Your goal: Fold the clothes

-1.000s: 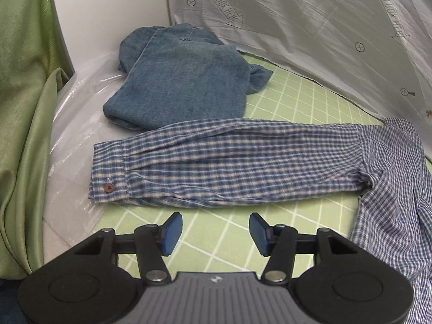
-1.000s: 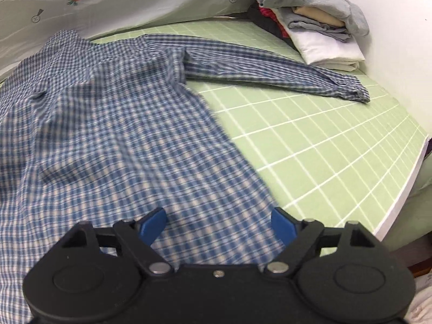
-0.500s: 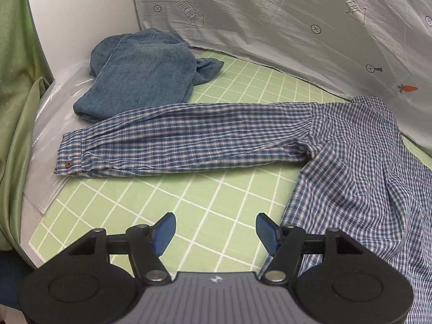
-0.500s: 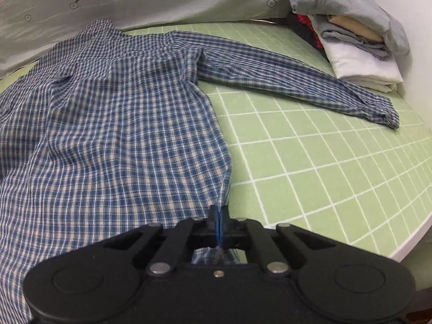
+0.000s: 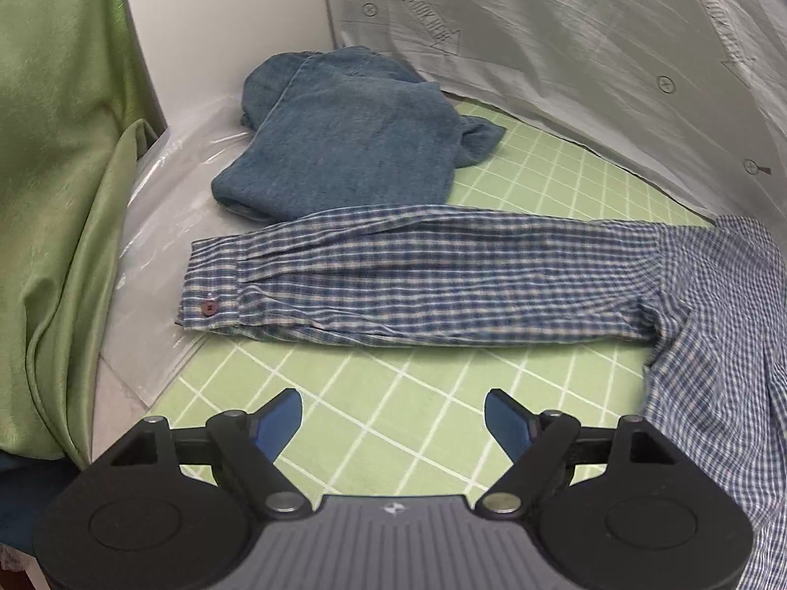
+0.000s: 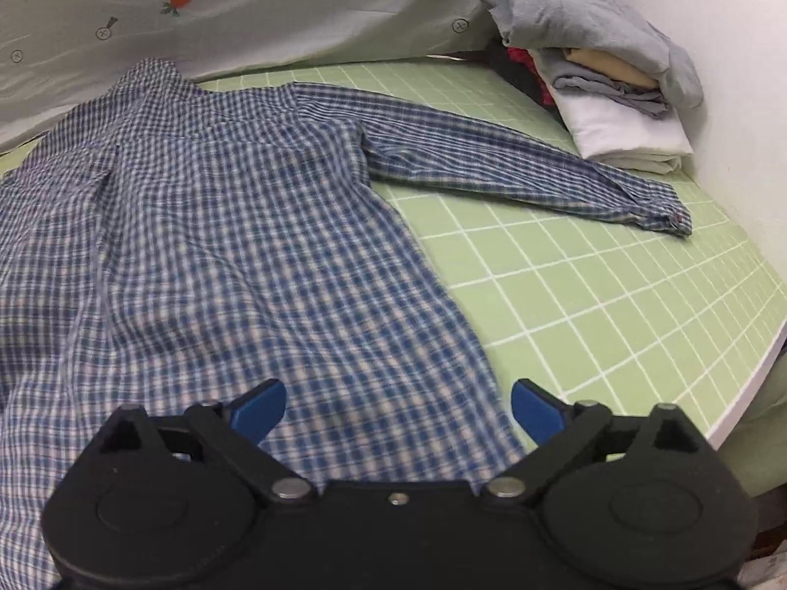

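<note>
A blue checked shirt (image 6: 206,255) lies spread flat on the green grid mat (image 6: 615,295). Its right sleeve (image 6: 516,172) stretches toward the right; the cuff lies near a clothes stack. In the left wrist view its left sleeve (image 5: 418,280) lies straight across, cuff with a red button (image 5: 210,306) at the left, and the shirt body (image 5: 728,368) is at the right. My left gripper (image 5: 393,420) is open and empty above bare mat, in front of the sleeve. My right gripper (image 6: 398,410) is open and empty over the shirt's lower right edge.
A folded denim garment (image 5: 344,132) lies behind the left sleeve. A clear plastic sheet (image 5: 147,246) and green curtain (image 5: 59,196) are at the left. A stack of folded clothes (image 6: 605,83) sits at the back right. A pale carrot-print cloth (image 6: 246,14) hangs behind. The mat's edge (image 6: 738,393) is at the right.
My right gripper was shut on the shirt's lower edge half a second ago; it has now opened and let go. My left gripper has moved in toward the left sleeve and stays open.
</note>
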`<move>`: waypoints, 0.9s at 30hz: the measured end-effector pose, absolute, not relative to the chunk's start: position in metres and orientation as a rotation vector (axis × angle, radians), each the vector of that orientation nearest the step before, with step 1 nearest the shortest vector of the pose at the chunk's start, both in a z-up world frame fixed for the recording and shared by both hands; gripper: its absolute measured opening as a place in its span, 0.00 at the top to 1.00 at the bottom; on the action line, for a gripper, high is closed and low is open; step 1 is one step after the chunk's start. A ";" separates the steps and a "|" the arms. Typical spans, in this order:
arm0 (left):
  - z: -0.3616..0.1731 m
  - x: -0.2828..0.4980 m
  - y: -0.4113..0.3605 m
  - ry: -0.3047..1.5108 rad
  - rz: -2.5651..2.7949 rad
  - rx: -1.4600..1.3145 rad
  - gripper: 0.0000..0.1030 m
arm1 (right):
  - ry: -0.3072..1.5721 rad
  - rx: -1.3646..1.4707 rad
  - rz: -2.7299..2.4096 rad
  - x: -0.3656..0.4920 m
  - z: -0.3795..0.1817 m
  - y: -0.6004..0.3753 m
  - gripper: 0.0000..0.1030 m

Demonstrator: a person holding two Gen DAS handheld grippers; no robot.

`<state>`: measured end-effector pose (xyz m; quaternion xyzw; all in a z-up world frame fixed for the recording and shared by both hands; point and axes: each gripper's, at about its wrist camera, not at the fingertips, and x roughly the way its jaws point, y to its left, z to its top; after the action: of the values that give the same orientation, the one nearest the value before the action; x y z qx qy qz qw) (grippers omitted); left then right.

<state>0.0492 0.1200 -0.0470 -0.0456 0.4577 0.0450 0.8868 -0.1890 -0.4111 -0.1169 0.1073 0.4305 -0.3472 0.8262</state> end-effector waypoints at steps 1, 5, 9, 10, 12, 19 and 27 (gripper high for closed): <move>-0.050 0.057 0.129 0.962 0.105 -0.099 0.18 | 0.919 0.222 -0.724 -0.182 -0.116 -0.404 0.03; -0.062 0.087 0.164 0.995 0.138 -0.106 0.15 | 0.940 0.193 -0.662 -0.161 -0.113 -0.370 0.02; -0.075 0.112 0.197 1.012 0.151 -0.100 0.14 | 0.984 0.180 -0.661 -0.146 -0.114 -0.345 0.02; -0.078 0.118 0.205 1.015 0.157 -0.095 0.14 | 0.990 0.183 -0.668 -0.143 -0.115 -0.341 0.02; -0.084 0.129 0.220 1.020 0.163 -0.082 0.14 | 1.002 0.189 -0.682 -0.138 -0.116 -0.333 0.02; -0.104 0.154 0.246 1.056 0.140 -0.028 0.13 | 1.015 0.232 -0.736 -0.129 -0.119 -0.309 0.02; -0.112 0.159 0.251 1.060 0.081 -0.026 0.15 | 1.026 0.235 -0.757 -0.126 -0.120 -0.295 0.02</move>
<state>0.1593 0.2515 -0.1119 -0.0122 0.5054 0.0385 0.8620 -0.1264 -0.2948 -0.1200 0.1093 0.4777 -0.3526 0.7972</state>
